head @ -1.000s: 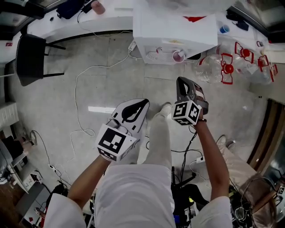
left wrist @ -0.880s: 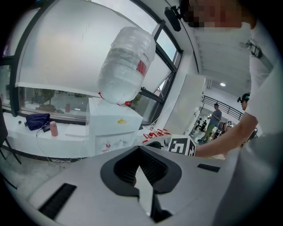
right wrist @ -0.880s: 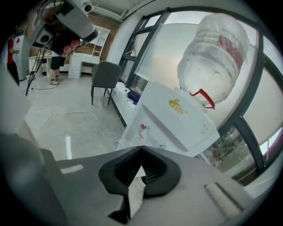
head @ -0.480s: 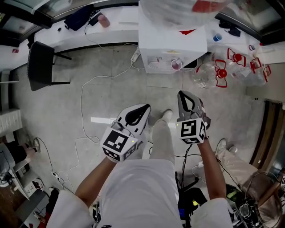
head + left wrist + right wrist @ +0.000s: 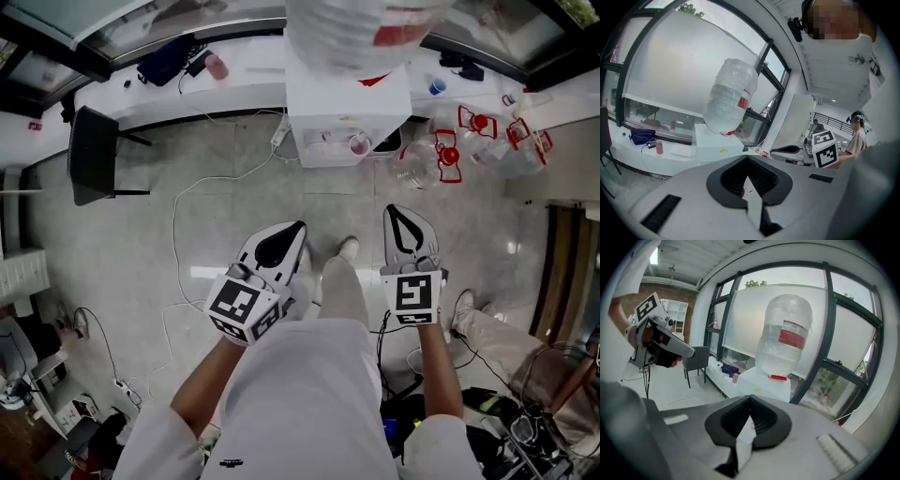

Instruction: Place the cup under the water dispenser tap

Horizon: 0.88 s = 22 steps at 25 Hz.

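left gripper and right gripper hang empty, jaws together. likely reason: a small pink cup already sits under the white water dispenser tap.

A small pink cup stands upright at the front of the white dispenser, top middle.
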Tool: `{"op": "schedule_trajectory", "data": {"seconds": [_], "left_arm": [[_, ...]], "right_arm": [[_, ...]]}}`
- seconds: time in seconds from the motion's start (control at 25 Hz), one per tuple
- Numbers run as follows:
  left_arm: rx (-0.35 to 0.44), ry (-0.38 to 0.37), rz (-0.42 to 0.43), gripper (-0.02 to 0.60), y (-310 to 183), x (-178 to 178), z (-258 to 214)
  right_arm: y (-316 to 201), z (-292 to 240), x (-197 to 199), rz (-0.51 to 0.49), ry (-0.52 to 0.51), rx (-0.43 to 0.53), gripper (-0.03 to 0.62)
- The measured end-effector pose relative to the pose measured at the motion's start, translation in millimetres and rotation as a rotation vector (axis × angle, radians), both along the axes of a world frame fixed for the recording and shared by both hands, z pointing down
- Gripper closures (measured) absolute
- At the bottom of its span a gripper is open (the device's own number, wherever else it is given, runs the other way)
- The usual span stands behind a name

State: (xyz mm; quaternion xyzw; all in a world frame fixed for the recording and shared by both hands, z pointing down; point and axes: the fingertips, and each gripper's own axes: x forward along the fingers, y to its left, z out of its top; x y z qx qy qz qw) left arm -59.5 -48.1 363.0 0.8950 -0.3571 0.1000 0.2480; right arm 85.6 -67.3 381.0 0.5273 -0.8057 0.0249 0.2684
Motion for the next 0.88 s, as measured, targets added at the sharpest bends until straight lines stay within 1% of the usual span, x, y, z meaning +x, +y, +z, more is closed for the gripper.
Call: {"op": "schedule_trajectory", "data": {"seconds": [0.2,0.4,0.52,0.68,0.88], "left_arm": [[0.016,0.031,-0.005,0.581,1,1,-18],[0.028,0.033,0.005,0.581,7,-7,-31],[0.03,0.053,0.008,0.581,8,-10,-43],[0.055,0.066,0.014,0.581,10,-15,-59],[0.088,0.062,0.03,0.581,23,-20,-74]], "right_arm": [[14,-25,12,0.024,-0.017,0.019,0.583],[40,-46,17,0.065,-0.02,0.035,0.583],[53,-67,20,0.096,-0.058,0.069,0.583],[71,-91,23,0.109,-0.057,0.096,0.583],[93,-109,34,0.139,-0.059,0.119,0.583]]}}
